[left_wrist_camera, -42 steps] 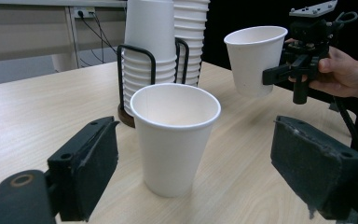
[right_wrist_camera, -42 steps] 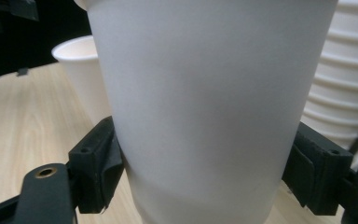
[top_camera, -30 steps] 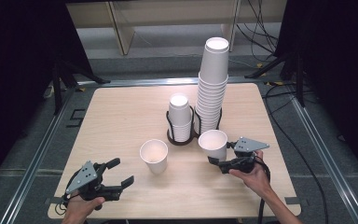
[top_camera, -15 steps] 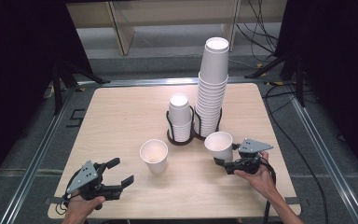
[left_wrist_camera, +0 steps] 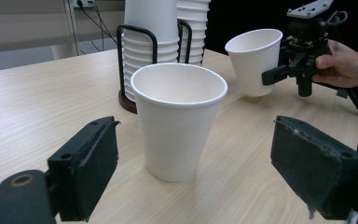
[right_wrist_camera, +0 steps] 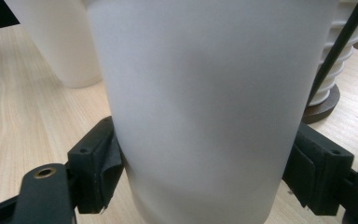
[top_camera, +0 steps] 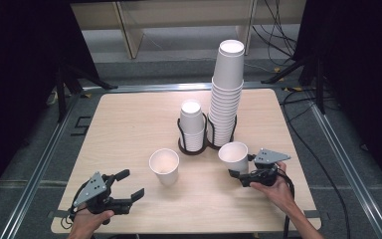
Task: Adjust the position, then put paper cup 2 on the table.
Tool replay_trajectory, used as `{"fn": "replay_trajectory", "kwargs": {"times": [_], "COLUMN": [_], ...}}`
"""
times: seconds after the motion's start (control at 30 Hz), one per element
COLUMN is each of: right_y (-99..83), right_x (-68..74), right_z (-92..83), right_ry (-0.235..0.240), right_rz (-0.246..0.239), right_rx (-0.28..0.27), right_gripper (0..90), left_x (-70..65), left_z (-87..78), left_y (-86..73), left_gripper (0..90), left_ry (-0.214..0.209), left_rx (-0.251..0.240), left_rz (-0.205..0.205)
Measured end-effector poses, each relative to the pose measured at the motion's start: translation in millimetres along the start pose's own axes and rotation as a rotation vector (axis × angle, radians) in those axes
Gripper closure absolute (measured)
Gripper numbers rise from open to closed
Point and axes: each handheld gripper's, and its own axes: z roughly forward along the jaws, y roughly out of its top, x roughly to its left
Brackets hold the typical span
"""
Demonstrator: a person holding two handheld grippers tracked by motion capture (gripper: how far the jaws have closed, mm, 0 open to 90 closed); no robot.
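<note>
High view: right gripper [top_camera: 239, 173] clamped on a white paper cup [top_camera: 233, 157], front-right on the table [top_camera: 129, 124], just in front of the tall cup stack [top_camera: 226, 99] in the black wire rack [top_camera: 206, 142]. Second cup [top_camera: 164, 167] stands loose mid-front. Left gripper [top_camera: 129, 186] sits idle at the front-left corner, jaws apart, nothing between them. Open tabletop left of and in front of the rack; right table edge is near the gripping hand [top_camera: 276, 186]. Left gripper view: held cup [left_wrist_camera: 254, 60] looks lifted just clear of the table, slightly tilted, pinched on the lower wall; loose cup [left_wrist_camera: 177, 116] is upright between the spread jaws, untouched. Right gripper view: both pads [right_wrist_camera: 100, 161] press the cup [right_wrist_camera: 200, 107] low on its side wall; rack wire close at right. Judgement: thin paper, near weightless, crushes easily, so squeeze lightly, low near the stiffer base. Top-heavy stack will tip if bumped; move away from it.
</note>
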Motion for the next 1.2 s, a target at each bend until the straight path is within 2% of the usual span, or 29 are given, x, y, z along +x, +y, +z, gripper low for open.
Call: {"fn": "replay_trajectory", "kwargs": {"times": [0.03, 0.13, 0.23, 0.33, 0.43, 0.47, 0.5, 0.53, 0.6, 0.67, 0.73, 0.77, 0.8, 0.9, 1.0, 1.03, 1.07, 1.13, 1.17, 1.2], "right_y": [-0.1, 0.4, 0.3, 0.3, -0.5, -0.4, -0.7, -1.2, -1.5, -1.7, -1.9, -2.5, -2.8, -4.5, -6.5, -6.4, -6.0, -6.4, -6.5, -6.9], "right_x": [0.5, 0.0, 1.0, 0.1, 0.2, -1.2, -1.2, -0.2, 0.1, 0.1, -0.8, -1.9, -0.6, -2.9, -2.3, -2.4, -3.2, -2.9, -4.0, -4.3], "right_z": [0.1, -0.1, 0.6, 0.9, 1.9, 2.6, 3.0, 3.6, 3.7, 4.0, 3.4, 4.5, 3.7, 7.0, 10.3, 11.2, 10.2, 9.8, 9.8, 9.8], "right_ry": [0.007, 0.004, 0.014, 0.007, 0.014, 0.010, 0.013, 0.026, 0.032, 0.027, 0.009, 0.019, 0.012, 0.014, 0.024, 0.026, 0.001, 0.017, 0.006, 0.015], "right_rz": [0.011, -0.003, 0.008, -0.011, 0.001, -0.024, -0.019, 0.004, 0.011, 0.011, 0.009, 0.011, 0.029, 0.003, 0.032, 0.029, 0.002, 0.027, 0.013, 0.025], "right_rx": [0.004, 0.003, -0.004, -0.003, 0.004, -0.002, -0.002, 0.001, 0.006, 0.009, 0.010, 0.005, 0.021, 0.037, 0.068, 0.061, 0.061, 0.071, 0.065, 0.065], "right_gripper": [22.1, 22.1, 22.1, 22.1, 22.0, 22.0, 22.0, 22.0, 22.0, 21.9, 21.9, 21.9, 21.9, 21.9, 21.7, 21.7, 21.7, 21.5, 21.3, 21.3], "left_x": [0.1, -0.1, -1.6, -0.2, 0.5, 1.1, 1.1, 1.5, 1.4, 0.5, -0.2, -0.2, 0.1, 0.6, 0.7, 0.5, 0.5, 0.3, 0.1, -0.2], "left_z": [-0.2, -0.5, -3.6, -2.8, -1.5, 0.1, -0.9, -0.1, -0.7, -3.2, -4.0, -4.2, -4.4, -4.2, -4.1, -4.1, -4.1, -3.6, -2.0, -1.9], "left_y": [0.1, 0.0, 0.6, 1.5, 1.3, 0.5, 0.8, 0.2, 0.4, 0.9, 0.3, 0.0, -0.3, -1.0, -1.0, -1.1, -1.2, -1.4, -2.3, -2.2], "left_gripper": [14.8, 14.8, 14.8, 14.8, 14.8, 14.8, 14.8, 14.8, 14.8, 14.8, 14.8, 14.8, 14.8, 14.8, 14.8, 14.8, 14.8, 14.8, 14.8, 14.8], "left_ry": [0.001, 0.007, 0.016, 0.017, 0.019, 0.008, 0.017, 0.010, 0.012, 0.023, 0.021, 0.022, 0.021, 0.023, 0.023, 0.023, 0.022, 0.020, 0.007, 0.007], "left_rx": [0.004, 0.005, 0.022, 0.024, 0.017, -0.002, 0.011, -0.002, -0.001, 0.017, 0.015, 0.015, 0.017, 0.015, 0.015, 0.016, 0.016, 0.014, -0.005, -0.004], "left_rz": [0.001, 0.007, 0.009, 0.009, 0.002, 0.000, 0.003, 0.001, 0.000, 0.012, 0.013, 0.015, 0.017, 0.013, 0.014, 0.013, 0.012, 0.013, 0.004, 0.006]}}
